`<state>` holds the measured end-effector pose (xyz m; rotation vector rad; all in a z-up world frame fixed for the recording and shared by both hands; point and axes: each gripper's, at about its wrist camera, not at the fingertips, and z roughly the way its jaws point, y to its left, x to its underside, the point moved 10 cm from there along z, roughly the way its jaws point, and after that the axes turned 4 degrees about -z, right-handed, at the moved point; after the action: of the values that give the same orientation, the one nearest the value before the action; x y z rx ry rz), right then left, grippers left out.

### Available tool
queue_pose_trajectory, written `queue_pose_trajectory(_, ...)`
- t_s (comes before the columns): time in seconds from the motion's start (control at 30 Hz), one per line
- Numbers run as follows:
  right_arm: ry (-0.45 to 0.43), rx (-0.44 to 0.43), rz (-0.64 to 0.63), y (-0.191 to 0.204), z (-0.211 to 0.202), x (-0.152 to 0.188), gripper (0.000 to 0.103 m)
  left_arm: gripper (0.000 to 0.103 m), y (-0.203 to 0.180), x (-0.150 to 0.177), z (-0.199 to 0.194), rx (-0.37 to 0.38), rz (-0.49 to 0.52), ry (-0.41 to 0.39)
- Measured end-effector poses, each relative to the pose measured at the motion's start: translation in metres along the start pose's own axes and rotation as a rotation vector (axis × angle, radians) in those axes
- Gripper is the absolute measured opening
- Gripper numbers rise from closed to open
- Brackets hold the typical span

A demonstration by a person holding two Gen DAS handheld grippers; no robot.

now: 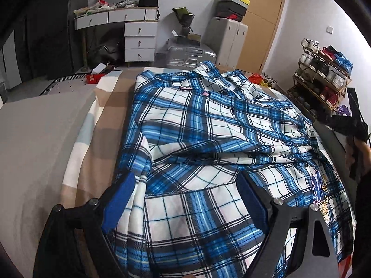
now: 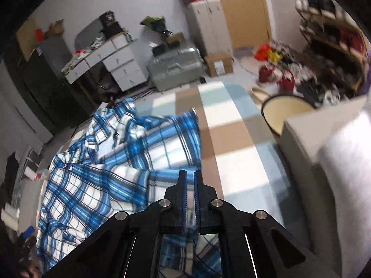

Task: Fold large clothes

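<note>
The plaid shirt (image 1: 208,120) lies partly folded on the bed (image 1: 46,139), over the striped bedding (image 2: 231,139). The left gripper (image 1: 185,199) hovers over the shirt's near edge with its fingers (image 1: 119,199) spread wide, fabric lying between them but not clamped. The right gripper (image 2: 190,185) has its fingers (image 2: 183,192) pressed almost together at the shirt's right edge; whether they pinch fabric cannot be told.
</note>
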<state>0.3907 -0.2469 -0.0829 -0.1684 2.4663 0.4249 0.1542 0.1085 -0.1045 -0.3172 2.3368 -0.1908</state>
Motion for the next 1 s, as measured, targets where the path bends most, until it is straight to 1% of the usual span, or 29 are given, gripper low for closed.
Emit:
queue_pose_trajectory(0.03, 0.016, -0.026, 0.027, -0.001, 0.002, 0.004, 0.011, 0.086, 0.000, 0.001, 0.000, 0.001, -0.004, 0.001)
queue_pose_trajectory(0.07, 0.029, -0.049, 0.044, -0.001, 0.001, 0.006, 0.022, 0.086, 0.000, 0.003, -0.001, 0.000, -0.004, 0.000)
queue_pose_trajectory(0.1, 0.037, -0.092, 0.075, 0.001, 0.004, 0.010, 0.038, 0.086, 0.002, 0.005, -0.001, -0.004, -0.006, -0.002)
queue_pose_trajectory(0.13, 0.036, -0.119, 0.094, 0.002, 0.006, 0.012, 0.044, 0.086, 0.004, 0.008, 0.000, -0.013, -0.012, -0.002)
queue_pose_trajectory(0.17, 0.035, -0.131, 0.105, 0.003, 0.009, 0.014, 0.046, 0.086, 0.006, 0.010, 0.000, -0.017, -0.017, -0.001)
queue_pose_trajectory(0.27, 0.060, -0.153, 0.125, 0.007, 0.019, 0.018, 0.046, 0.086, 0.013, 0.021, 0.004, -0.020, -0.043, 0.006)
queue_pose_trajectory(0.37, 0.058, -0.148, 0.142, 0.008, 0.027, 0.017, 0.046, 0.086, 0.020, 0.028, 0.009, -0.042, -0.054, 0.003)
queue_pose_trajectory(0.43, 0.061, -0.124, 0.125, 0.010, 0.030, 0.016, 0.040, 0.086, 0.024, 0.032, 0.011, -0.054, -0.063, -0.008)
queue_pose_trajectory(0.5, 0.067, -0.104, 0.094, 0.013, 0.032, 0.015, 0.004, 0.086, 0.025, 0.033, 0.011, -0.029, -0.080, 0.002)
queue_pose_trajectory(0.53, 0.058, -0.110, 0.061, 0.018, 0.030, 0.012, 0.004, 0.086, 0.025, 0.032, 0.011, -0.025, -0.083, 0.002)
queue_pose_trajectory(0.57, 0.018, -0.147, 0.037, 0.025, 0.023, 0.005, 0.004, 0.086, 0.026, 0.032, 0.011, -0.021, -0.088, 0.008)
queue_pose_trajectory(0.6, -0.040, -0.182, 0.011, 0.033, 0.012, -0.002, 0.003, 0.086, 0.026, 0.033, 0.012, -0.022, -0.092, 0.014)
queue_pose_trajectory(0.63, -0.085, -0.185, -0.009, 0.037, 0.002, -0.009, 0.003, 0.086, 0.028, 0.034, 0.015, -0.025, -0.101, 0.030)
queue_pose_trajectory(0.67, -0.132, -0.163, -0.012, 0.036, -0.009, -0.018, 0.003, 0.086, 0.029, 0.035, 0.016, -0.026, -0.106, 0.039)
queue_pose_trajectory(0.73, -0.151, -0.135, 0.014, 0.030, -0.013, -0.026, 0.004, 0.086, 0.031, 0.037, 0.018, -0.025, -0.117, 0.055)
queue_pose_trajectory(0.77, -0.134, -0.086, 0.037, 0.020, -0.007, -0.028, 0.005, 0.086, 0.031, 0.037, 0.018, -0.021, -0.117, 0.053)
queue_pose_trajectory(0.83, -0.070, -0.007, 0.066, 0.006, 0.011, -0.024, 0.016, 0.088, 0.030, 0.038, 0.017, -0.019, -0.114, 0.056)
queue_pose_trajectory(0.87, 0.015, 0.035, 0.098, -0.004, 0.027, -0.013, 0.034, 0.089, 0.030, 0.039, 0.017, -0.017, -0.112, 0.057)
queue_pose_trajectory(0.9, 0.073, 0.037, 0.130, -0.009, 0.036, -0.005, 0.036, 0.090, 0.029, 0.039, 0.017, -0.016, -0.111, 0.059)
queue_pose_trajectory(0.93, 0.104, 0.010, 0.175, -0.013, 0.040, 0.004, 0.036, 0.090, 0.029, 0.039, 0.017, -0.016, -0.110, 0.060)
queue_pose_trajectory(1.0, 0.089, -0.035, 0.209, -0.014, 0.031, 0.011, 0.038, 0.091, 0.029, 0.039, 0.017, -0.014, -0.110, 0.061)
